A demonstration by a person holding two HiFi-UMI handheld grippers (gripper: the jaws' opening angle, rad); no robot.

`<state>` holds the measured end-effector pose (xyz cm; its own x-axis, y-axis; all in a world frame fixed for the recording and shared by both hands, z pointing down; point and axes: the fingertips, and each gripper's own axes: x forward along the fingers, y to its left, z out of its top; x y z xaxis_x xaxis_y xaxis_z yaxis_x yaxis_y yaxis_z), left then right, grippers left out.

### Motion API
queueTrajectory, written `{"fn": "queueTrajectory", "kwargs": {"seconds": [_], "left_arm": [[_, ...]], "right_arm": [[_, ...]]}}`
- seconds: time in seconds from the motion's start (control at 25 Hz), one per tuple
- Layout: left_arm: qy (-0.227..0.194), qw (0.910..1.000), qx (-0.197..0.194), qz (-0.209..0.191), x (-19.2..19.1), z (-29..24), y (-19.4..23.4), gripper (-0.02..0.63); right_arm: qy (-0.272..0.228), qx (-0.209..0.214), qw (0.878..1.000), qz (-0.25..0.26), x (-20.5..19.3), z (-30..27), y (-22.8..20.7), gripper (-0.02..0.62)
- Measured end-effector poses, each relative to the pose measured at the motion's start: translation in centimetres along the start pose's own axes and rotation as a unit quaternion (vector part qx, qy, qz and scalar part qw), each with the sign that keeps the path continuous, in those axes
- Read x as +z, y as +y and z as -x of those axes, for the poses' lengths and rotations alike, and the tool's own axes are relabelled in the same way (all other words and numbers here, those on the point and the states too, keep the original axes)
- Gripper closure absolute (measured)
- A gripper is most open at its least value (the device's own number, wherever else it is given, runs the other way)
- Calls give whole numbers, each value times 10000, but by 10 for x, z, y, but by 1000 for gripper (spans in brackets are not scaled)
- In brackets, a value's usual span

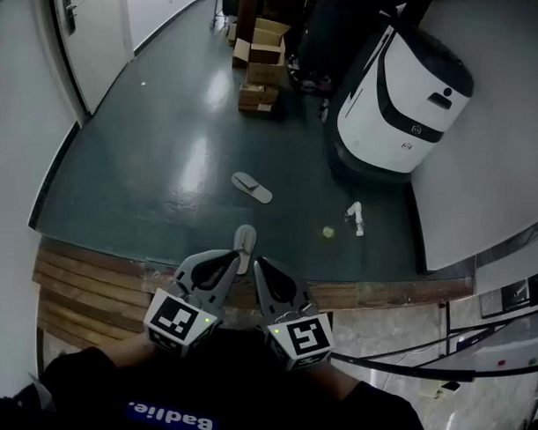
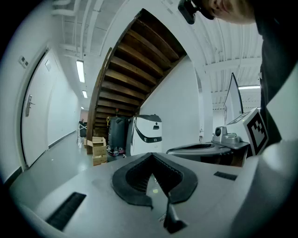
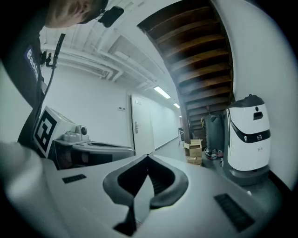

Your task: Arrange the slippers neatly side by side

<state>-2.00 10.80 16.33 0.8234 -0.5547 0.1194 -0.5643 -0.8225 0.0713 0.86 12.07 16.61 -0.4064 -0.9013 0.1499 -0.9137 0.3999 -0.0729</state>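
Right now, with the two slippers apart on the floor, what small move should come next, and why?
Probably open the left gripper and lower it toward the near slipper: both it and the right gripper are shut, empty and held roughly level, while the far slipper lies apart, angled differently.

Holding left gripper (image 1: 236,258) and right gripper (image 1: 260,266) side by side before the torso, tips converging. Pointing forward, tipped slightly downward. Both closed on nothing.
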Motion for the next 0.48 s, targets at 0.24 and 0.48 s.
{"fn": "queueTrajectory", "kwargs": {"seconds": [0.24, 0.48], "left_arm": [[32, 10000, -9, 6, -1, 1, 1, 606], [53, 10000, -25, 14, -2, 0, 0, 606]], "right_arm": [[28, 5, 10000, 26, -2, 0, 1, 598], [45, -19, 10000, -9, -3, 1, -1, 598]]}}
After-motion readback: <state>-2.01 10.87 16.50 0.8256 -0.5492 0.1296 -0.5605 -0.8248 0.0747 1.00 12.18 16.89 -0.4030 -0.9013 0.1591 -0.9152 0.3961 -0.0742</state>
